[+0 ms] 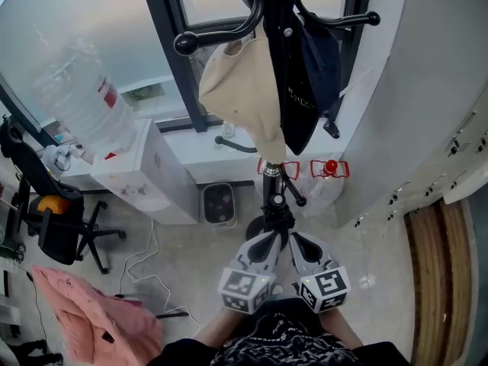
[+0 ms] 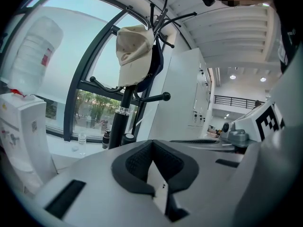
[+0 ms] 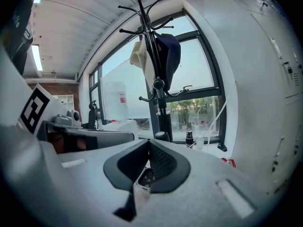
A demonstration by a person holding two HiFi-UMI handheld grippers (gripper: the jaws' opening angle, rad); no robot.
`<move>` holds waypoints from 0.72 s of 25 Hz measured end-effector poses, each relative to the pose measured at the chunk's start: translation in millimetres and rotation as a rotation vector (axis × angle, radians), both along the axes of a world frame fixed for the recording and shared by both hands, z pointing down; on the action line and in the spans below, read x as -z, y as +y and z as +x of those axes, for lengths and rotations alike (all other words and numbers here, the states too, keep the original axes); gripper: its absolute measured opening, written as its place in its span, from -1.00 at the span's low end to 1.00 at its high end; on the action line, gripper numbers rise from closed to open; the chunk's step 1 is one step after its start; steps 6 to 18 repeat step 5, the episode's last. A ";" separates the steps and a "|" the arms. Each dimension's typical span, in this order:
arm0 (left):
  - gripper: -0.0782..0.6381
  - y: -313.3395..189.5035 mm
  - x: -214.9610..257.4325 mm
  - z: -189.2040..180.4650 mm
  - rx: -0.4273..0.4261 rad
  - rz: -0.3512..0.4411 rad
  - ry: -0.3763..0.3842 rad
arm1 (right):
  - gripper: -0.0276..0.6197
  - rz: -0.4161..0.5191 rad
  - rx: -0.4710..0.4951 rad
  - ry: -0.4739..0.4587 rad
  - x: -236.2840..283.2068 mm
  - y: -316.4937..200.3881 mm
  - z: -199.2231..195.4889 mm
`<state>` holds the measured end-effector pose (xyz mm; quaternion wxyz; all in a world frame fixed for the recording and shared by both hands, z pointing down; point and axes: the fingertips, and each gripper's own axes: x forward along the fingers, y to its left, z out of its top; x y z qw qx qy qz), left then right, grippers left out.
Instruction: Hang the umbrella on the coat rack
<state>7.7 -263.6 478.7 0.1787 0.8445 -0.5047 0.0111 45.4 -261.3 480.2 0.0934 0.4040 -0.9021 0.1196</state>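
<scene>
Both tongs are pinched shut, nothing between the pads. Head view: left gripper (image 1: 267,241) and right gripper (image 1: 297,241) lie side by side, tips near the black folded umbrella (image 1: 278,216) standing at the coat rack (image 1: 271,90) pole. A waste bin (image 1: 219,203) holds something dark. Left gripper view: a clear water jug (image 2: 32,51) is upended on its dispenser (image 2: 21,136). Right gripper view: a dark bottle (image 3: 189,137) stands on the sill (image 3: 208,148).

left hand-held gripper (image 1: 272,236), right hand-held gripper (image 1: 296,239): grey shells, black pads (image 2: 136,162) | cubes (image 1: 245,288): square markers | top (image 1: 282,343): black patterned
</scene>
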 end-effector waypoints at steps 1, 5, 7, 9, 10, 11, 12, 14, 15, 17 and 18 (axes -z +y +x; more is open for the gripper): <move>-0.75 0.4 -0.1 0.7 -0.003 -0.002 -0.002 | -0.90 0.000 0.000 0.000 0.1 0.2 -0.1; -0.75 2.6 -2.8 1.8 -0.013 -0.005 -0.025 | -0.90 -0.004 0.003 0.002 -1.7 2.0 -1.2; -0.75 2.6 -2.8 1.8 -0.013 -0.005 -0.025 | -0.90 -0.004 0.003 0.002 -1.7 2.0 -1.2; -0.75 2.6 -2.8 1.8 -0.013 -0.005 -0.025 | -0.90 -0.004 0.003 0.002 -1.7 2.0 -1.2; -0.75 2.6 -2.8 1.8 -0.013 -0.005 -0.025 | -0.90 -0.004 0.003 0.002 -1.7 2.0 -1.2; -0.75 2.6 -2.8 1.8 -0.013 -0.005 -0.025 | -0.90 -0.004 0.003 0.002 -1.7 2.0 -1.2; -0.75 2.6 -2.8 1.8 -0.013 -0.005 -0.025 | -0.90 -0.004 0.003 0.002 -1.7 2.0 -1.2; -0.75 2.6 -2.8 1.8 -0.013 -0.005 -0.025 | -0.90 -0.004 0.003 0.002 -1.7 2.0 -1.2; -0.75 2.6 -2.8 1.8 -0.013 -0.005 -0.025 | -0.90 -0.004 0.003 0.002 -1.7 2.0 -1.2; -0.75 2.6 -2.8 1.8 -0.013 -0.005 -0.025 | -0.90 -0.004 0.003 0.002 -1.7 2.0 -1.2; -0.75 2.6 -2.8 1.8 -0.013 -0.005 -0.025 | -0.90 -0.004 0.003 0.002 -1.7 2.0 -1.2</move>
